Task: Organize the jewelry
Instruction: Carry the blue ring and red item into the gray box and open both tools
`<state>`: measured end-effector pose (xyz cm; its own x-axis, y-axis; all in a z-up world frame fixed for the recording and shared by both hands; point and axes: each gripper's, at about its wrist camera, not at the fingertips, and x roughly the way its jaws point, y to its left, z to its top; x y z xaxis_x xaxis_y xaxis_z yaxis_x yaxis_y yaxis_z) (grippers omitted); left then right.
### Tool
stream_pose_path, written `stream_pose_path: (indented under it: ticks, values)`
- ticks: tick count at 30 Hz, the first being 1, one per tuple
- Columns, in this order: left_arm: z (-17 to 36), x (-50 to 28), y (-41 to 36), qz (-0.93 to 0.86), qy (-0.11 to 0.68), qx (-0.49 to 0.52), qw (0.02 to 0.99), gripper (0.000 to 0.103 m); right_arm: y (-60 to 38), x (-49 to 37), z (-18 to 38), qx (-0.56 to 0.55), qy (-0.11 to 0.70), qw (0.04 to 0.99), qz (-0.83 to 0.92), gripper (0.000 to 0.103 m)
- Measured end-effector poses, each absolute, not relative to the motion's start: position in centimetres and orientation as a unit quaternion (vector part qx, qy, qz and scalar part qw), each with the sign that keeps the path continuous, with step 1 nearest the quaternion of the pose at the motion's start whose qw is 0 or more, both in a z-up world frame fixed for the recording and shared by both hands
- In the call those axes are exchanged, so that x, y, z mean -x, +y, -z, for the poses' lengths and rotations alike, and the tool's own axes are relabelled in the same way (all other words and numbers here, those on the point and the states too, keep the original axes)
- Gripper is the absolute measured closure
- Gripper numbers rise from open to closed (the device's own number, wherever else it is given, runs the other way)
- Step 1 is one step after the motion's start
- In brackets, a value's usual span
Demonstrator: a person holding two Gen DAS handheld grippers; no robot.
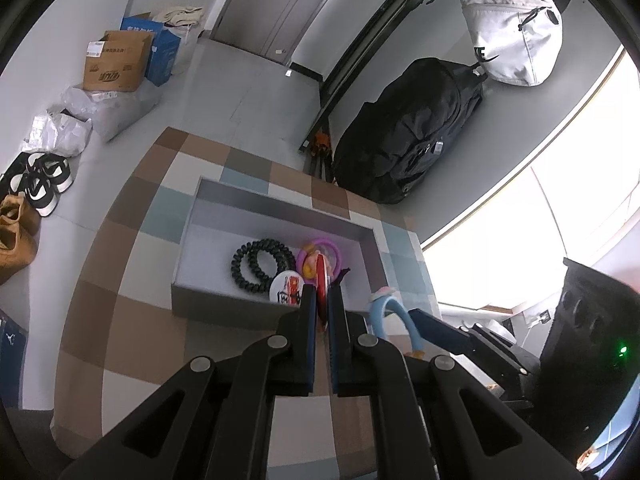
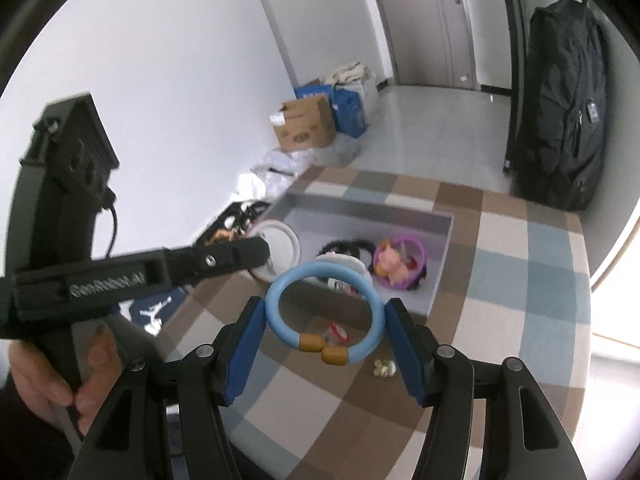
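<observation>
Blue bangle (image 2: 323, 312) (gold-capped) above checkered cloth (image 2: 500, 320)

White walls (image 2: 168, 80) and pale grey floor (image 1: 248, 92); grey door (image 1: 288, 4) at far end; cardboard box (image 1: 114, 62) against the wall; bright window (image 1: 560, 240) beside the checkered desk (image 1: 132, 248).

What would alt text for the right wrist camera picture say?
The right tool grips a light blue bangle above a checkered tablecloth. Behind it, a grey tray holds other jewelry, and the left tool reaches in holding a round white piece.
</observation>
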<state>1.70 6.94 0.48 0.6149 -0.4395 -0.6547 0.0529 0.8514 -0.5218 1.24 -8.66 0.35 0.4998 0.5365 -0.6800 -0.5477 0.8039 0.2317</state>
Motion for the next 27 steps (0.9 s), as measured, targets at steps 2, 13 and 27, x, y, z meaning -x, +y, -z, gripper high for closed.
stream_pose_path:
  ticks: [2,13,27]
  values:
    - [-0.7,-2.1,7.0,0.142,0.411,0.232,0.870,0.102,-8.8,-1.7,-0.8,-0.002,0.384,0.869,-0.313,0.043]
    - [-0.8,-4.4,6.6,0.137,0.411,0.236,0.870,0.102,-8.8,-4.8,-1.4,-0.032,0.378,0.872,-0.309,0.043]
    - [0.0,-6.9,6.1,0.126,0.427,0.231,0.865,0.102,-9.0,-8.4,-0.5,-0.067,0.408,0.864,-0.287,0.043]
